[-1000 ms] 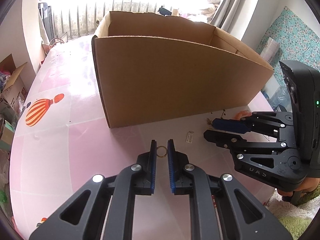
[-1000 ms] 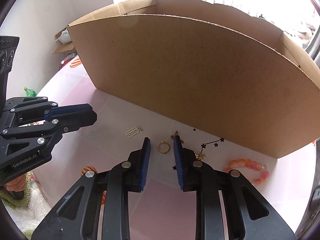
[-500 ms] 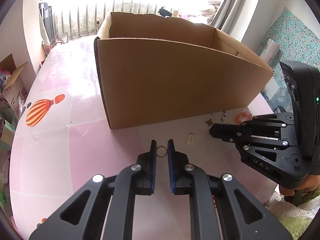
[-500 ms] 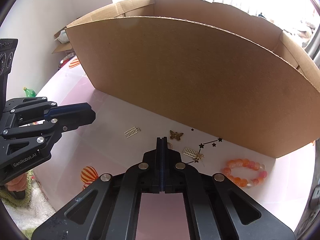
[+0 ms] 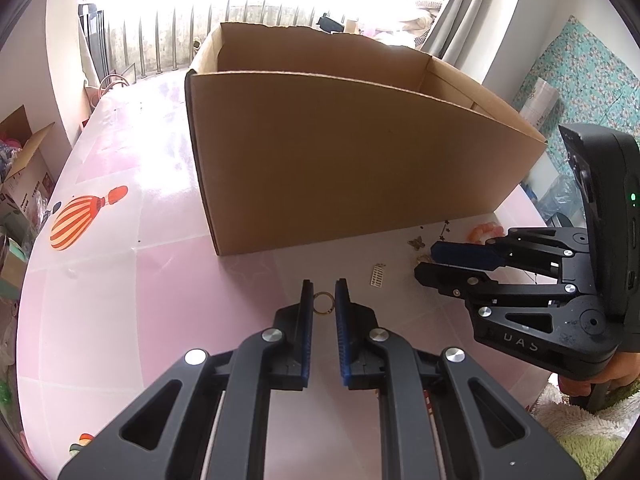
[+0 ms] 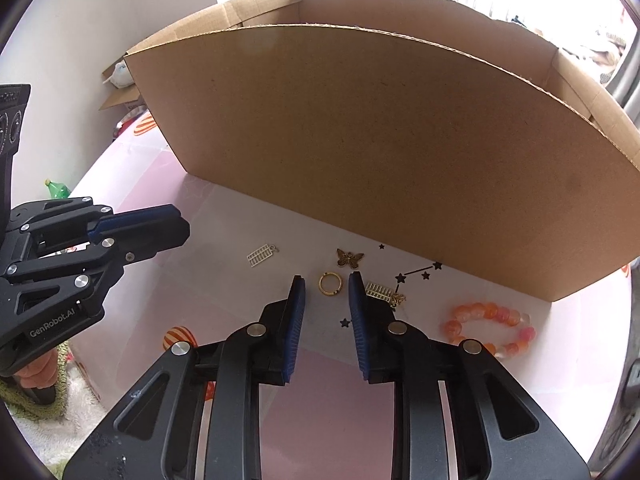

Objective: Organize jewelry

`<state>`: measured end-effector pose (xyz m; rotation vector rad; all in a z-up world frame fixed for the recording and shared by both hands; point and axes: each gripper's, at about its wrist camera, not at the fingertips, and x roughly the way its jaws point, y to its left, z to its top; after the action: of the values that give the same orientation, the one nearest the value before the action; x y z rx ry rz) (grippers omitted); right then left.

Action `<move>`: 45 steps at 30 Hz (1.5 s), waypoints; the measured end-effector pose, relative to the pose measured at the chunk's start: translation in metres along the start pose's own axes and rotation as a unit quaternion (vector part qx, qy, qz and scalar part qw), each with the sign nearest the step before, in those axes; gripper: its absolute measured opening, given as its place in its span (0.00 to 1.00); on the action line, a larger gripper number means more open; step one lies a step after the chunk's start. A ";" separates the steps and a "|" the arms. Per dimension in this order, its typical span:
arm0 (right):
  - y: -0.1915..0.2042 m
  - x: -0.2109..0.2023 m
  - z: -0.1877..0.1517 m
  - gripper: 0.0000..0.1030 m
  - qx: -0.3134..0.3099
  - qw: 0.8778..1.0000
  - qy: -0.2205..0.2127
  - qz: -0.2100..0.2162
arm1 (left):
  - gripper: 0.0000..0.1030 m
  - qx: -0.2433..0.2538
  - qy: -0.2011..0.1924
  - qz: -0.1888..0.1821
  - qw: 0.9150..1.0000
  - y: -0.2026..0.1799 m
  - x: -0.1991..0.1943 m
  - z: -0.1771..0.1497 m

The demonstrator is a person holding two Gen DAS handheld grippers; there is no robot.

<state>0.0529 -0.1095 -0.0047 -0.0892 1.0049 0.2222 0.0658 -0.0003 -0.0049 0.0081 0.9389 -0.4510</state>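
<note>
With the jaws of my right gripper (image 6: 326,280) just opened and standing apart around the untouched gold ring (image 6: 330,284) lying flat on the tabletop (image 6: 224,220), I judge it tiny, light, rigid and slippery, best pinched squarely across its rim.

My pink glossy tabletop with balloon prints (image 6: 304,412) carries an open brown cardboard box (image 6: 400,152), small gold ring (image 6: 330,283), bronze butterfly charm (image 6: 350,258), pale abacus charm (image 6: 261,255), orange bead bracelet (image 6: 490,326), black star-shaped bits (image 6: 416,274).
</note>
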 end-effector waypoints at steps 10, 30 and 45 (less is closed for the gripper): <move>0.015 0.014 -0.009 0.08 -0.001 1.000 -0.001 -0.003 | 0.10 0.001 -0.001 -0.001 1.000 0.001 -0.001 0.001; 0.012 0.008 -0.012 0.03 0.013 1.000 0.004 0.017 | 0.10 0.001 -0.002 -0.001 1.000 0.001 -0.002 0.001; 0.032 0.017 -0.008 0.21 0.010 1.000 0.001 -0.018 | 0.10 -0.002 0.001 -0.002 1.000 0.003 0.001 0.002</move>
<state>0.0477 -0.0772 -0.0220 -0.0899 1.0064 0.1792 0.0692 0.0016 -0.0046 0.0036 0.9418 -0.4530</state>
